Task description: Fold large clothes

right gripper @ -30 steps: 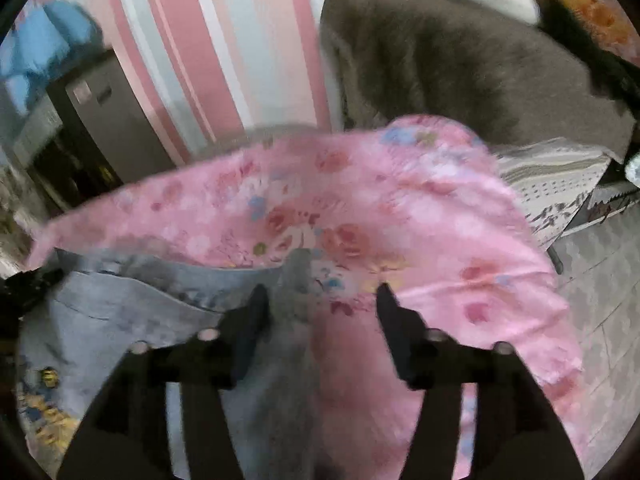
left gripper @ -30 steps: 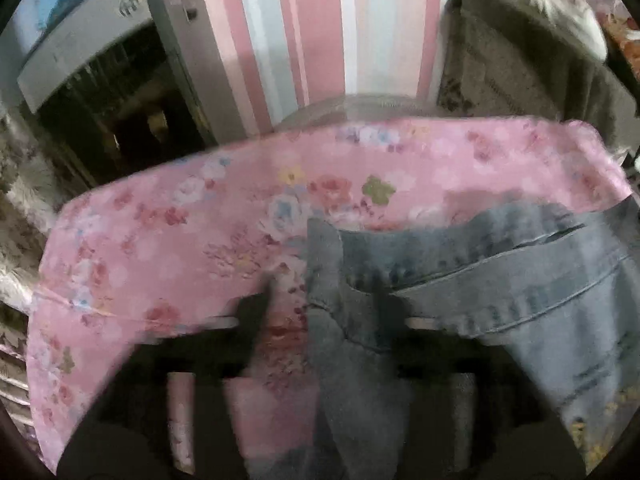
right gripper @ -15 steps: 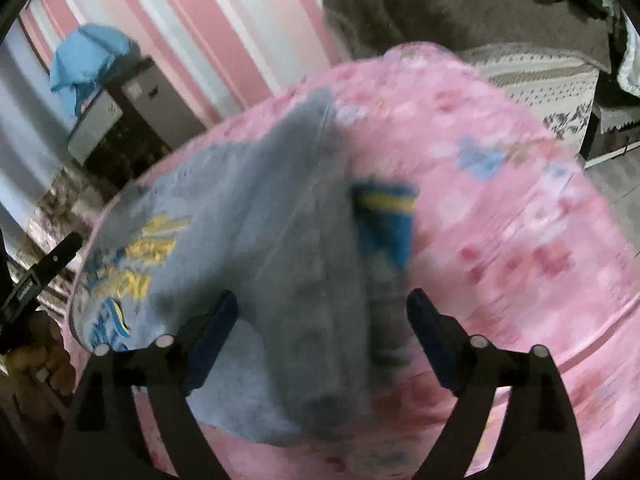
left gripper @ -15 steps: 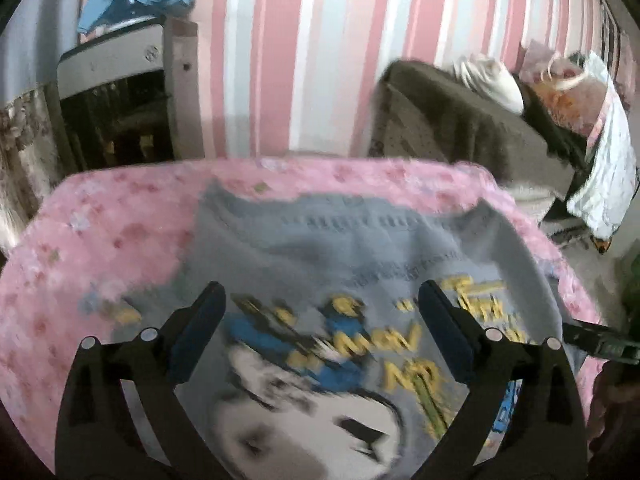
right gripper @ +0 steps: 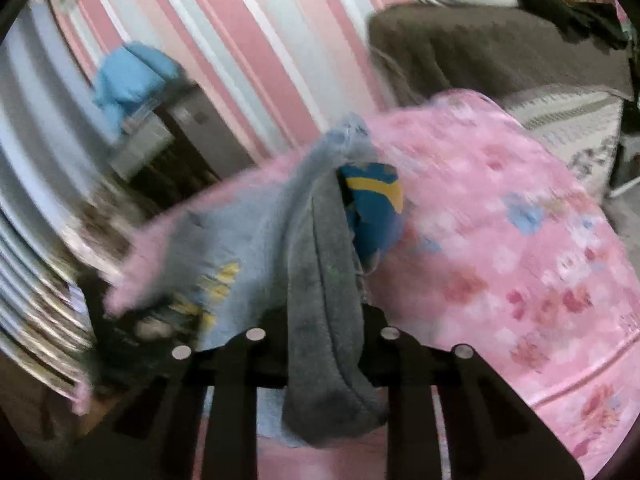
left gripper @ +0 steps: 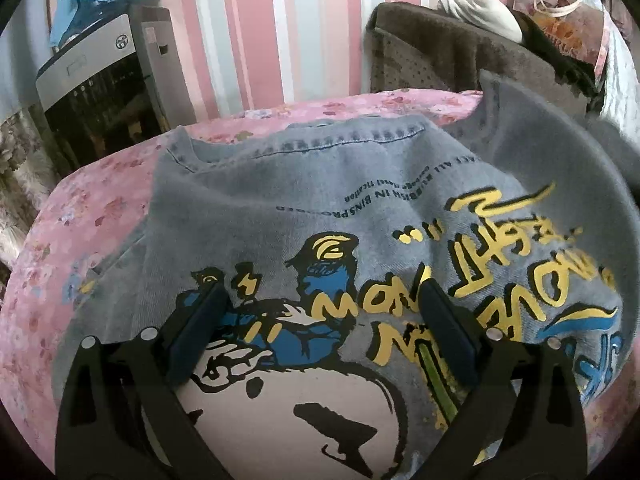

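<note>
The left gripper (left gripper: 320, 320) hovers, jaws spread, above the denim jacket (left gripper: 320, 208) on the pink floral tabletop (left gripper: 80, 220); the right gripper (right gripper: 320, 336) pinches the jacket's edge.

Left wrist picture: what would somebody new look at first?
Probably the big cartoon print in blue and yellow on the grey denim jacket, spread over the pink flowery cover. The open left tool hovers over it. Behind stands a pink striped wall.
</note>
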`<state>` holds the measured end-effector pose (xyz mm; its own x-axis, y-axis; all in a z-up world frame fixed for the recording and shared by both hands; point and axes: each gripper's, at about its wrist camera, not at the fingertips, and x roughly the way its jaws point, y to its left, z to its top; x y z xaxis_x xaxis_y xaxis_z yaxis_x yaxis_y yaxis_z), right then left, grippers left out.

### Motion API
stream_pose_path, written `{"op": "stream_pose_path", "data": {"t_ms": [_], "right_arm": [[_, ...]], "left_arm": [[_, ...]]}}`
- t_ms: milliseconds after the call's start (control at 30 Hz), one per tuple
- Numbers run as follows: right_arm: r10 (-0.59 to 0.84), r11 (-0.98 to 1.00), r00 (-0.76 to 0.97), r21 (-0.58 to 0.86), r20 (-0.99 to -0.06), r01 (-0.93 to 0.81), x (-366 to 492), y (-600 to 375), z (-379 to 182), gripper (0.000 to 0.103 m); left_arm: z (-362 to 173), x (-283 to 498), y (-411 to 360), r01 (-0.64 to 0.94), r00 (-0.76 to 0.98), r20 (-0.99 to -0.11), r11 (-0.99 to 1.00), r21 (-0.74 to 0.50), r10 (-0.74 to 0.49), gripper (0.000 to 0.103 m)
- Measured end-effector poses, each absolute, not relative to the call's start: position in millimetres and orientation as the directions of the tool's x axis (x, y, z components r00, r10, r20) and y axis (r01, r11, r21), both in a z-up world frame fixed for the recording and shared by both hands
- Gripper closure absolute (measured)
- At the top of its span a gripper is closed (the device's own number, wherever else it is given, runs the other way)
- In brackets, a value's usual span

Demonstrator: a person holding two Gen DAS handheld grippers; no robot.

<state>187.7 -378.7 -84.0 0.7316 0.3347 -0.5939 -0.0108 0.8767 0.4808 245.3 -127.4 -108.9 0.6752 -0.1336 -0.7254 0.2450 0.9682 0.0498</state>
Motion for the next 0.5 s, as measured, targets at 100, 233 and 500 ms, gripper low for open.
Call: {"op": "stream_pose_path", "data": {"t_ms": [100,233,500], "right_arm": [[0.419,0.834,0.752,0.542,-0.509,-0.098,192,-364,-58,0.082],[0.506,0.789,0.749,0.581,-0.427,-0.201,206,-324,-30,0.082],[0.44,0.876,0.683,0.446,-0.583,-0.184,244,-162,-96,0.079]], "left_arm": [[-95,248,-110,0.243,0.665,-0.726,0.97,-0.009,-0.174,0.019],[-55,244,-52,0.169,0.73,-0.666,0.985,-0.042,-0.154,0.017],[-17,239,64,0.018,0.784,-0.621,1.0,0.004,-0.012,0.01]]}}
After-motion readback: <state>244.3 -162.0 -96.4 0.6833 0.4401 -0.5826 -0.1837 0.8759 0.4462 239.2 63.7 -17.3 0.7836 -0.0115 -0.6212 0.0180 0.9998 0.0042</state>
